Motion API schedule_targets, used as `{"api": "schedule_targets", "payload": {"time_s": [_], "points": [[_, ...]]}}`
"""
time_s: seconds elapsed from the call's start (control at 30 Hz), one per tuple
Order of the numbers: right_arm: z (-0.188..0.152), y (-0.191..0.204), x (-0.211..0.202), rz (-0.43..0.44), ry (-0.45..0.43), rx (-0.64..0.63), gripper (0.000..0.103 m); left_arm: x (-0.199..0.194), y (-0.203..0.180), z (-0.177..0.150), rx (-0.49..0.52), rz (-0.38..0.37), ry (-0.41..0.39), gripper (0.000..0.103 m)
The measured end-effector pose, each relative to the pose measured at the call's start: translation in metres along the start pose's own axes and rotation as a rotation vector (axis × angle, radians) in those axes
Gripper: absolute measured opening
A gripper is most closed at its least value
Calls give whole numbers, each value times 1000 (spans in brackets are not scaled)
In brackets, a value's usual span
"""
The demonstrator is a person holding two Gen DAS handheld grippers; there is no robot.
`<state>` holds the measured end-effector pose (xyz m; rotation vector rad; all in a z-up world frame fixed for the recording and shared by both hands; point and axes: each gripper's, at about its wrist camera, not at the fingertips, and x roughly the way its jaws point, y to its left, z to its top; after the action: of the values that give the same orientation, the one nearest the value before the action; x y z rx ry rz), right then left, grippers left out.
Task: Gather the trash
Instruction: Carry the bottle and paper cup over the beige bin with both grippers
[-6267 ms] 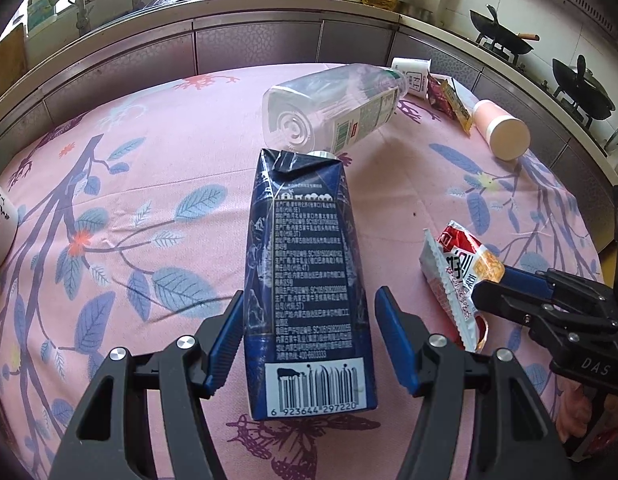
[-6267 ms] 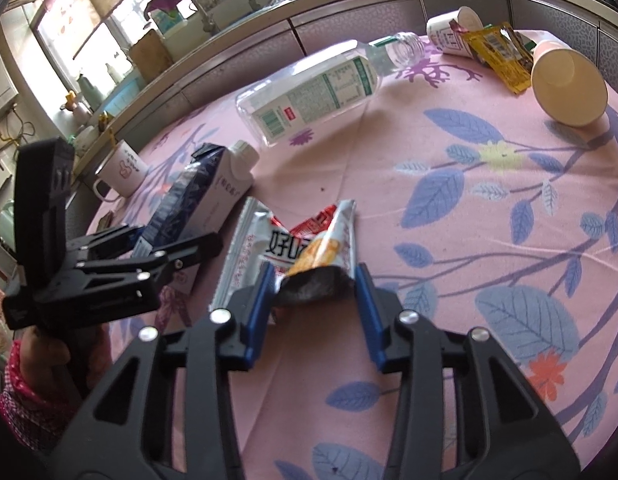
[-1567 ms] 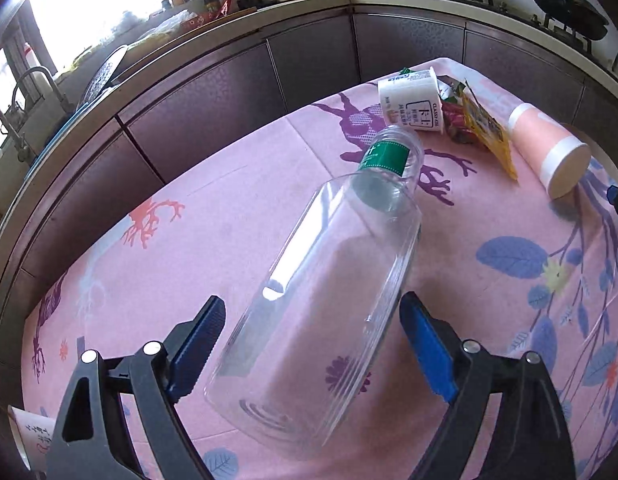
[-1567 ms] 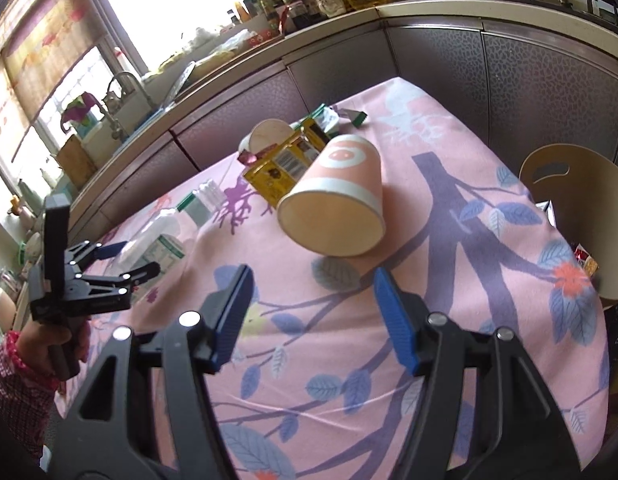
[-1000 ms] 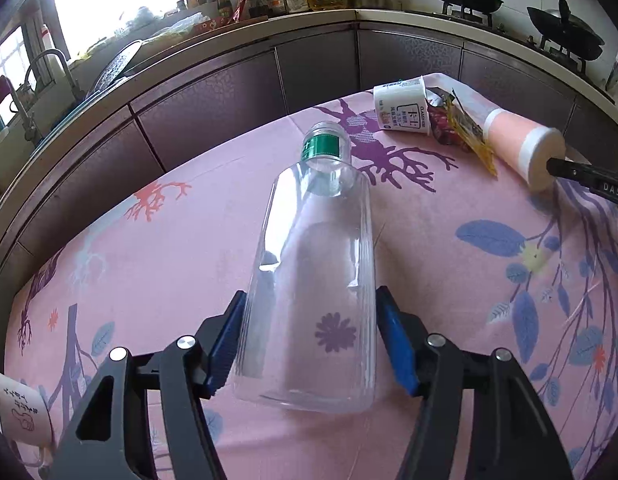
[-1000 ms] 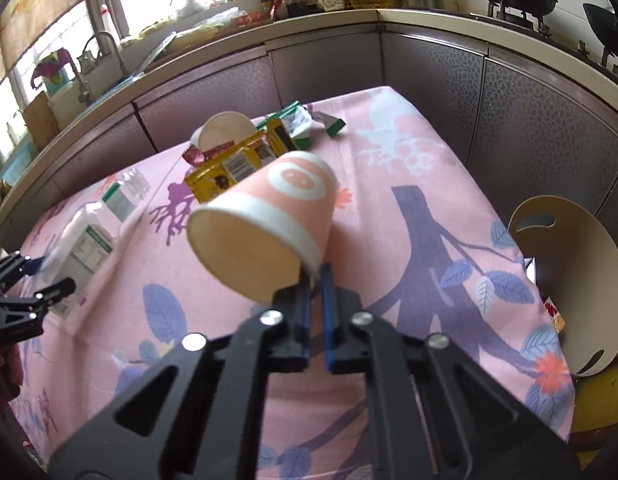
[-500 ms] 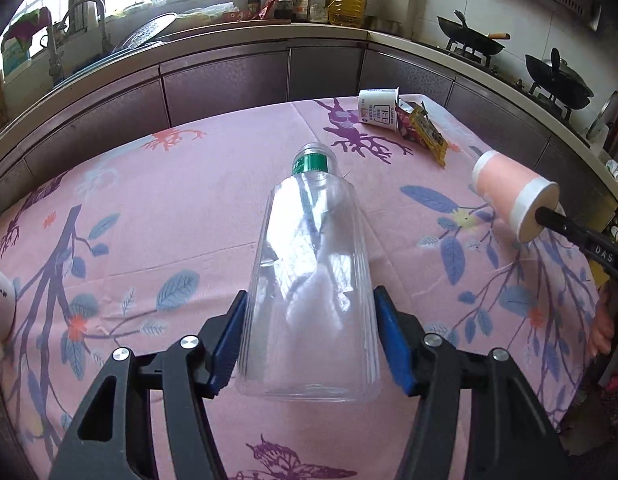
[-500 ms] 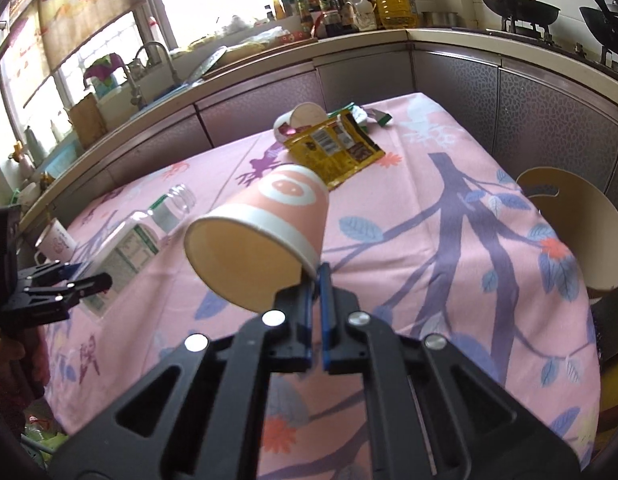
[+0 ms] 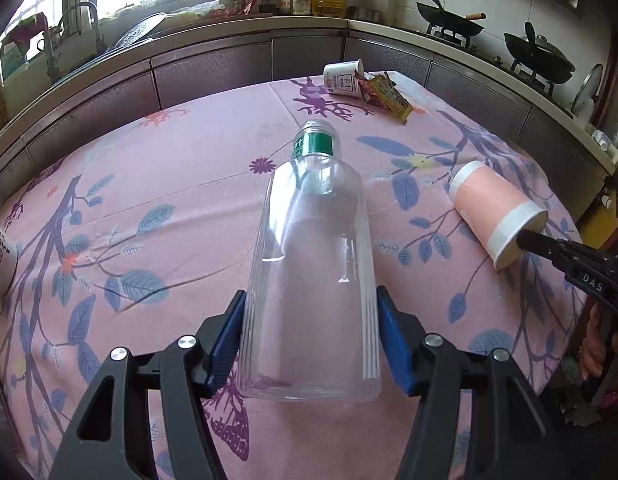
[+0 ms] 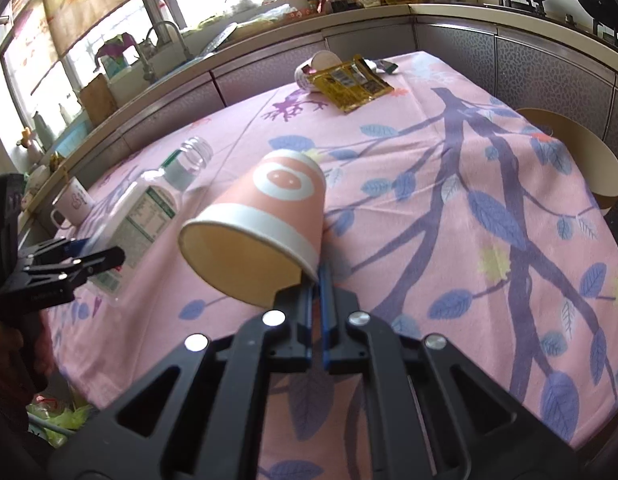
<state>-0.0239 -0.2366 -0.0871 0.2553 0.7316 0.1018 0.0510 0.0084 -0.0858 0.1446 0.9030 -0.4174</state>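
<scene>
We've got the left gripper (image 9: pixel 311 340) clamped on the clear bottle (image 9: pixel 313 276). Right gripper (image 10: pixel 317 280) pinches the pink paper cup (image 10: pixel 265 224) by its rim, over the table (image 10: pixel 489 208).

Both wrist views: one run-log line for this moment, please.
left gripper: shut on clear bottle | right gripper: shut on paper cup rim | left on table: yellow wrapper, white cup
</scene>
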Motion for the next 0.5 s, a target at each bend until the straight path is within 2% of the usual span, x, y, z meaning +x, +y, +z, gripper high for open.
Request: {"api": "schedule_targets", "payload": {"time_s": [0.3,0.33,0.4,0.5], "points": [[-4,0,4,0,23,9,6,12,-15,24,28,14,38,65],[-4,0,5,-2,27,7,8,14,-17,26,32,14,41,66],[-4,-2,5,-7,28,12,22,19,-20,29,41,28,49,66],[-3,-3,4,-7,18,21,26,21,-19,30,35,24,46,66]]}}
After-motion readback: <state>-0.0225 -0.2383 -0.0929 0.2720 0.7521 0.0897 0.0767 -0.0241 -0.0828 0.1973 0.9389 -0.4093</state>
